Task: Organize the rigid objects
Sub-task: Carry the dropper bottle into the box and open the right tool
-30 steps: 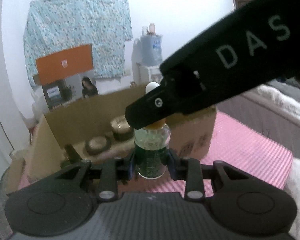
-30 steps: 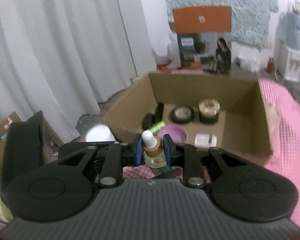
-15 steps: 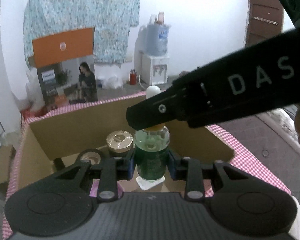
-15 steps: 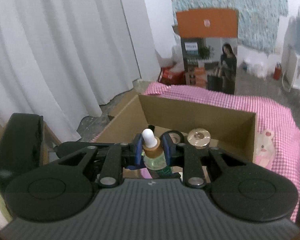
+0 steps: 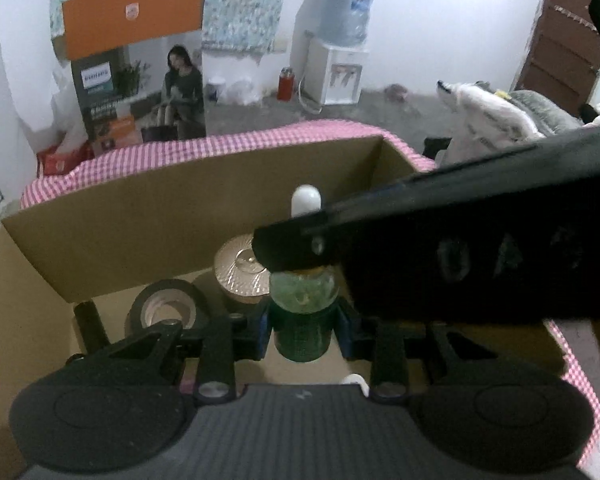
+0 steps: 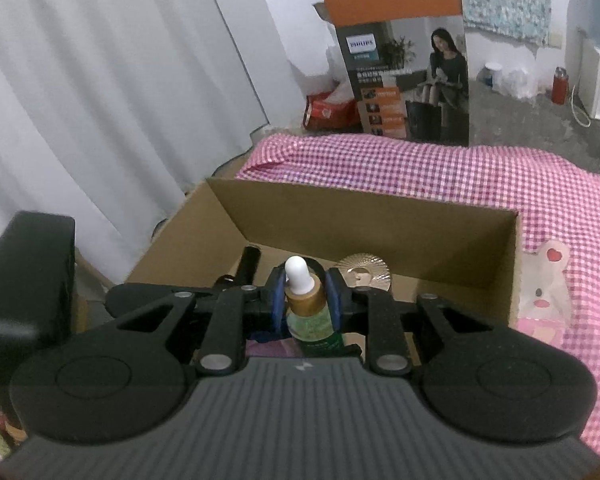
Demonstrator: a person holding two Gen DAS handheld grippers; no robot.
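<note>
Both grippers, fingers clamped on the dropper bottle (image 5: 300, 320), now hang over the cardboard box (image 5: 140, 232) beside the gold-lidded jar (image 5: 236, 268).

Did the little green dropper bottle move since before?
Yes. The dropper bottle, gripped by both grippers, came forward over the cardboard box; before, the box's front edge lay ahead of it.

A home room: white curtains (image 6: 100, 80), a water dispenser (image 5: 338, 68), a checked cloth (image 6: 420, 168) and plush toys (image 5: 488, 116).
</note>
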